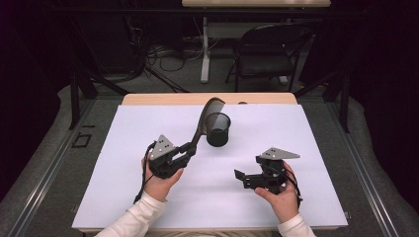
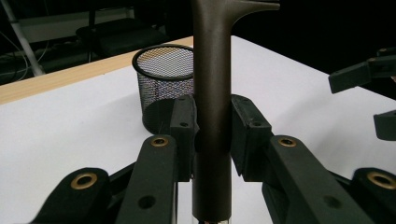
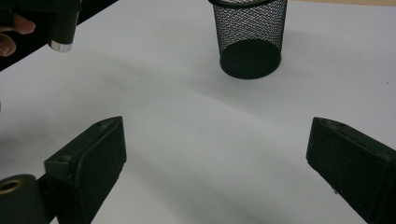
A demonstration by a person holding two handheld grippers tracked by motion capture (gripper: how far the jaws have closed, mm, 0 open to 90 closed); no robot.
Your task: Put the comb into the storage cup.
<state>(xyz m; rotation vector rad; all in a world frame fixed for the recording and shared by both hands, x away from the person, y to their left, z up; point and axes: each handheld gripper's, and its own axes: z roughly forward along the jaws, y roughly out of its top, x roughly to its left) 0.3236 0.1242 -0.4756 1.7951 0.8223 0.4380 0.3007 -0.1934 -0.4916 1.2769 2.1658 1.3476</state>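
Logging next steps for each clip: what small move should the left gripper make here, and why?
Probably tip the comb upright and lower it into the mesh cup. The left gripper is shut on its handle, its toothed end slanting by the cup's rim; the right gripper stands open, holding nothing.

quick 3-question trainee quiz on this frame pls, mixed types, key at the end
1. True or false: the left gripper is shut on the dark brush handle.
2. The right gripper is: A) shut on the mesh cup, B) open over bare white table cover, C) holding the brush.
3. What stands upright on the white table cover beyond both grippers?

Key: 1 true. 2 B. 3 the black mesh cup.
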